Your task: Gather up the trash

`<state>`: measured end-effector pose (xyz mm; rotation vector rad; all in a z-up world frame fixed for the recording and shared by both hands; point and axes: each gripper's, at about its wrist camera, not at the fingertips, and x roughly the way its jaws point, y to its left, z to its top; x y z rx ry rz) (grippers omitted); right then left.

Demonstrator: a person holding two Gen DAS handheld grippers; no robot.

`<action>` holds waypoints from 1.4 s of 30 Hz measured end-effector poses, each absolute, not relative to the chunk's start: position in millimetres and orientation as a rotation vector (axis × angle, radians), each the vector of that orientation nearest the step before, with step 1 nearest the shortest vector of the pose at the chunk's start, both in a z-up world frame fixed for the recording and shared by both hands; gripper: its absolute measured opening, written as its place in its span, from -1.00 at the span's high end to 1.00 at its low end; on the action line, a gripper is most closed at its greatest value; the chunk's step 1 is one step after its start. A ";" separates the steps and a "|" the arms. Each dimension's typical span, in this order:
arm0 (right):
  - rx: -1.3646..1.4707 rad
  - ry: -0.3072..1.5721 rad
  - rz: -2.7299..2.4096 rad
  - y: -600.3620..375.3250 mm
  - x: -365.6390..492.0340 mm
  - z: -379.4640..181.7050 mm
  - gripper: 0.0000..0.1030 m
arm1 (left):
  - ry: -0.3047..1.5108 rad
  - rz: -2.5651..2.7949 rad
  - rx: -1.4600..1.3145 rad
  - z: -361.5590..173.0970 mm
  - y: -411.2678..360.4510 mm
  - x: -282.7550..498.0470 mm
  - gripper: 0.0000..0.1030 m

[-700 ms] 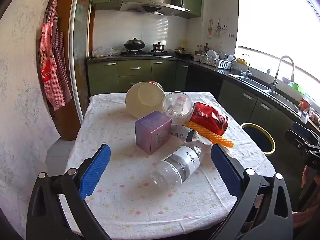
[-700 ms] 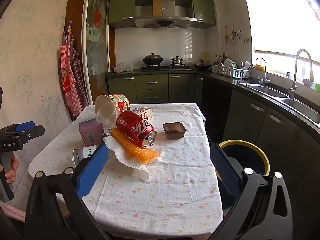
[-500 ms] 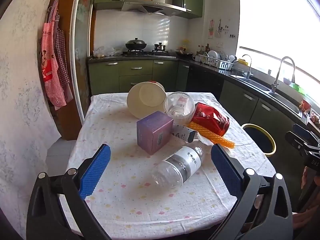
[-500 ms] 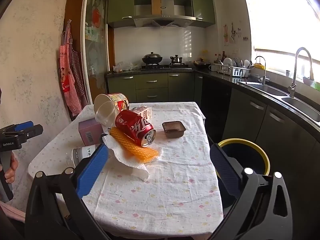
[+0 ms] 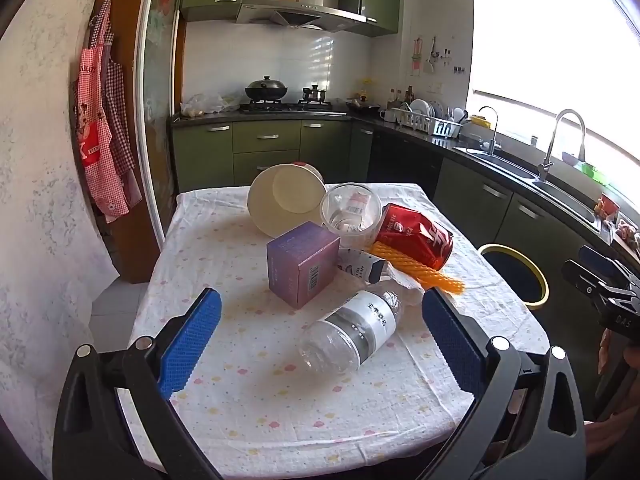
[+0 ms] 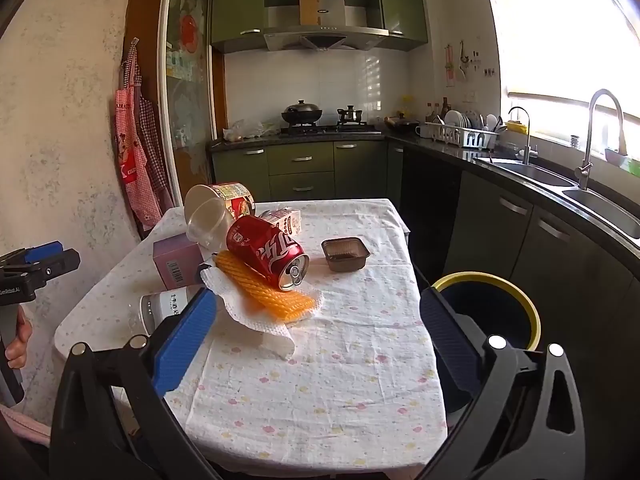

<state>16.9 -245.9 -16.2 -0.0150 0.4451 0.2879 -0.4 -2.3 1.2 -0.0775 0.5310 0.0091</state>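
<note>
**A:** What lies on the table [image 5: 240, 392] before my tongs?

**B:** Near the front edge, a bottle [image 5: 352, 330] on its side. Behind it a box [image 5: 302, 262]; right of that, a can [image 6: 267, 251] lying on a corrugated strip [image 6: 266, 292], which rests on a paper towel [image 6: 256, 320].

**A:** And farther back?

**B:** A tipped bowl [image 5: 285, 199] and a cup [image 5: 351, 210], side by side. A small tray [image 6: 345, 254] sits toward the right edge. On the floor off the table's right side stands a bin [image 6: 490, 308].
</note>
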 end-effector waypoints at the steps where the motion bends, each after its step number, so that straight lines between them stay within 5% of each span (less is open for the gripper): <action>1: -0.014 0.446 0.287 -245.9 17.3 -16.9 -0.88 | 0.530 0.009 -0.076 1.5 -2.7 -1.1 -0.93; 42: -0.005 0.459 0.285 -249.3 21.3 -21.2 -0.88 | 0.546 -0.013 -0.058 -0.9 -6.5 -0.5 -0.93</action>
